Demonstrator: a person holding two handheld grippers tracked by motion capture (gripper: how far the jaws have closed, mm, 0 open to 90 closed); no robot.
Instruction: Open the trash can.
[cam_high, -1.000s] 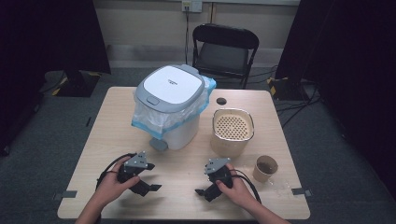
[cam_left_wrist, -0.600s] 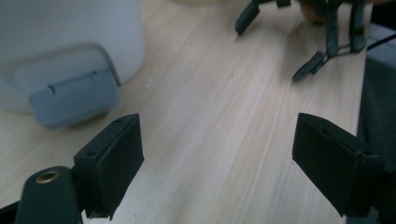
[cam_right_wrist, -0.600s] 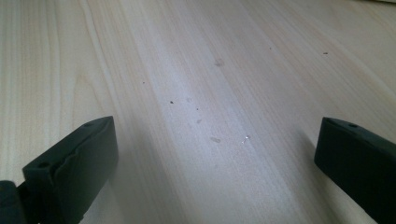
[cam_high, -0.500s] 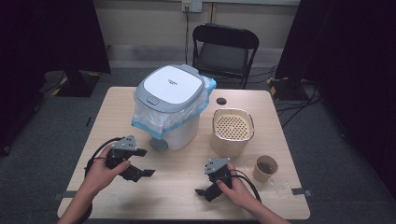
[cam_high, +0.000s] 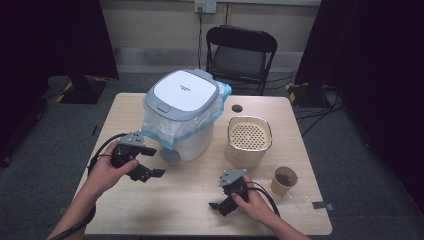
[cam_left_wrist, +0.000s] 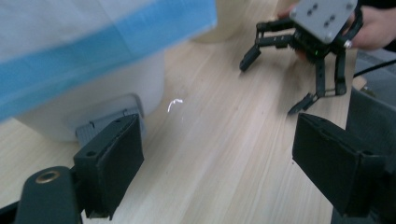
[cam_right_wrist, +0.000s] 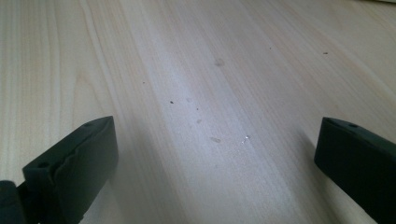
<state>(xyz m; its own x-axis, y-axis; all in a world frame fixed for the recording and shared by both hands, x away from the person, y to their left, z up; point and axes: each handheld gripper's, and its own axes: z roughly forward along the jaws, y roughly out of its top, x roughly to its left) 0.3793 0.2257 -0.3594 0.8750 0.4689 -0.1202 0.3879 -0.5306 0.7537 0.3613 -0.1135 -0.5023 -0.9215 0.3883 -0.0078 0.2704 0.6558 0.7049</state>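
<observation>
since the earlier frame the left gripper (cam_high: 145, 162) is shifting left and up toward the white bin (cam_high: 182, 117), which is standing upright near the tabletop's far left edge, pedal facing the near edge. its jaws are gaping wide, empty. right gripper (cam_high: 223, 200) is resting near the near edge, spread wide.

High view overhead, claw views near table (cam_high: 200, 200)
</observation>
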